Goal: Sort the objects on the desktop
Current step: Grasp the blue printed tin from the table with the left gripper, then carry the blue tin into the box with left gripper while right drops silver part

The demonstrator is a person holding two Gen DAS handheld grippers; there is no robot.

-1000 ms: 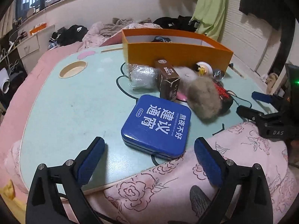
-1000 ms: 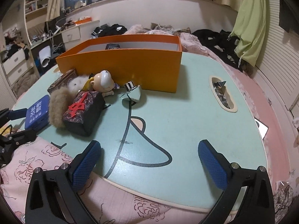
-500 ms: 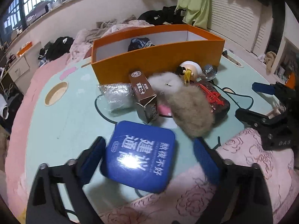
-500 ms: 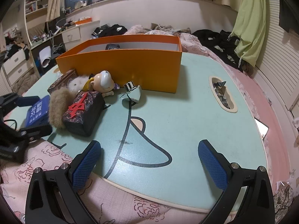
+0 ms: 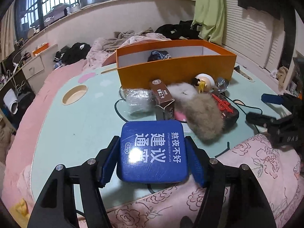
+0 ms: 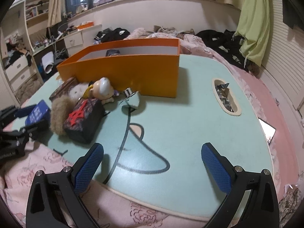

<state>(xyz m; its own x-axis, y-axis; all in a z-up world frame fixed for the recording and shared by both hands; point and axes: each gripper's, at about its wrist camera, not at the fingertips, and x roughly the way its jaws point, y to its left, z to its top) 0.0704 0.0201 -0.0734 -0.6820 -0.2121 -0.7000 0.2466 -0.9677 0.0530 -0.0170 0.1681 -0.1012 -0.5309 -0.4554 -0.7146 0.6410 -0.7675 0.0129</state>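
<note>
Both left gripper (image 5: 153,159) jaws clamp the blue tin (image 5: 152,150); right gripper (image 6: 153,168) jaws gape wide.

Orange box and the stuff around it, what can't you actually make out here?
- Orange box contents: both views, walls hide all but a dark bundle.
- Blue tin sides: left wrist view, covered by the left tongs.
- Pink item: fur piece hides most.

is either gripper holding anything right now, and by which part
The left gripper clamps the blue tin by its two side edges. The right gripper is open, holding nothing.
</note>
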